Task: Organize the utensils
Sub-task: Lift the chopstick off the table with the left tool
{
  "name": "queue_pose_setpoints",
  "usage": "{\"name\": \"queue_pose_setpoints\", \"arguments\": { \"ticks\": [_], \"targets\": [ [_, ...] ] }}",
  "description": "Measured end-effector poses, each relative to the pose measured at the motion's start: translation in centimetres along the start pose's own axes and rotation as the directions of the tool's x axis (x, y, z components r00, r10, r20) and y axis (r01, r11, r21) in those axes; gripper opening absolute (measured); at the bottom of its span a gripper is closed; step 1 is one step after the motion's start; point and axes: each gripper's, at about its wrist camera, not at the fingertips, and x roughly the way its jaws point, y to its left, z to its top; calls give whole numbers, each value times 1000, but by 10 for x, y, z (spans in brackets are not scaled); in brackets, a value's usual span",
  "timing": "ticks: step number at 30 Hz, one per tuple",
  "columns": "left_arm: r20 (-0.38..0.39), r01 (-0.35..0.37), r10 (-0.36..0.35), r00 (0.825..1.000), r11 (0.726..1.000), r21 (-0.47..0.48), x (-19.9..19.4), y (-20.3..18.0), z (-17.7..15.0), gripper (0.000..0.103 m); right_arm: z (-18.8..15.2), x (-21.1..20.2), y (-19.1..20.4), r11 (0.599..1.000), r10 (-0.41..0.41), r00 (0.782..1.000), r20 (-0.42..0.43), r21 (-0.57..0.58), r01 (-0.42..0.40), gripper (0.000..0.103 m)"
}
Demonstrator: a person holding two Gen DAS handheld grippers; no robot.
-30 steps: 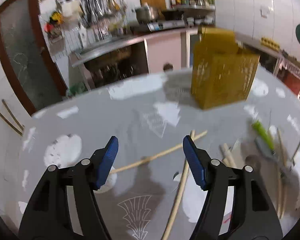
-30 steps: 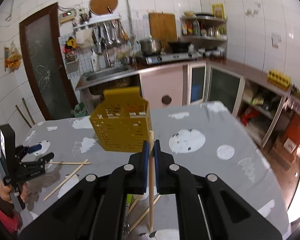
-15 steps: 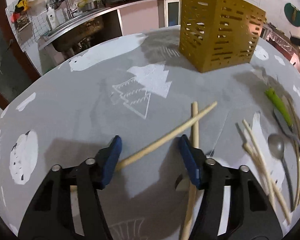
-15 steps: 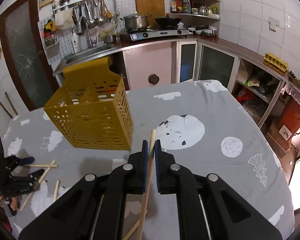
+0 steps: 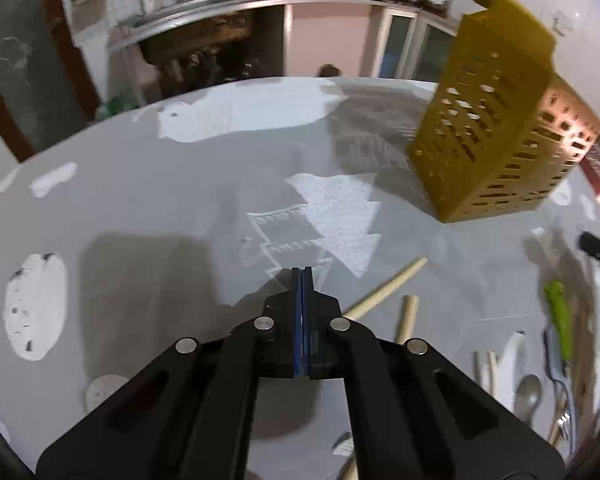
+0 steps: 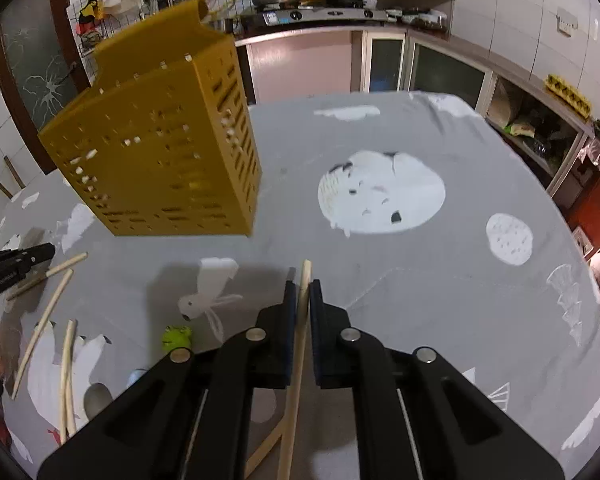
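Landmark: yellow caddy (image 6: 160, 152), upright on the grey table (image 6: 440, 288); we see nothing in it through the slots. Right gripper (image 6: 300, 292) clamps one chopstick (image 6: 296, 376) near the caddy's front corner. Left gripper (image 5: 302, 276) has pads pressed together; whether it pinches the chopstick beneath (image 5: 384, 290) we cannot tell. Left of the caddy's front: loose chopsticks (image 6: 40, 328), a spoon (image 6: 96, 398), a green-handled utensil (image 5: 558, 324). We judge sorting barely begun.

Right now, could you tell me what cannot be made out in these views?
- Left wrist view: whether the left gripper pinches the table chopstick; its body hides that.
- Both views: inside the yellow basket; perforated walls hide it.
- Right wrist view: the held chopstick in the right gripper; lower end cut off by the edge.
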Motion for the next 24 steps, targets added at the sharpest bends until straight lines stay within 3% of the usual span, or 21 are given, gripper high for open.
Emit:
{"name": "queue_pose_setpoints", "arguments": {
  "ticks": [2,4,6,11,13,17,19,24],
  "targets": [
    [38,15,-17,999,998,68,-10,-8,-4,8,-2,4,-2,1000,5,1000,-9,3,-5,7],
    [97,-29,12,995,984,174,-22,-19,-11,57,-4,5,-5,1000,7,1000,-12,5,-7,7],
    [146,-79,45,988,967,240,-28,-24,-16,66,-5,5,-8,1000,9,1000,-10,12,-9,7],
    [96,-76,46,994,940,333,-16,-26,-23,62,-9,8,-12,999,17,1000,-16,28,-17,7],
    [60,-40,20,998,934,356,-9,-26,-25,50,-10,10,-12,1000,16,1000,-22,27,-15,7],
    [31,-10,-2,1000,916,402,-3,-32,-25,39,-9,9,-13,999,20,1000,-24,33,-20,7],
    [-3,44,-47,999,917,396,0,-36,-18,21,-9,9,-13,999,19,1000,-24,34,-18,7],
    [-8,17,-15,1000,910,415,10,-57,-7,15,-7,12,-14,999,13,1000,-28,31,-12,7]
  ]
}}
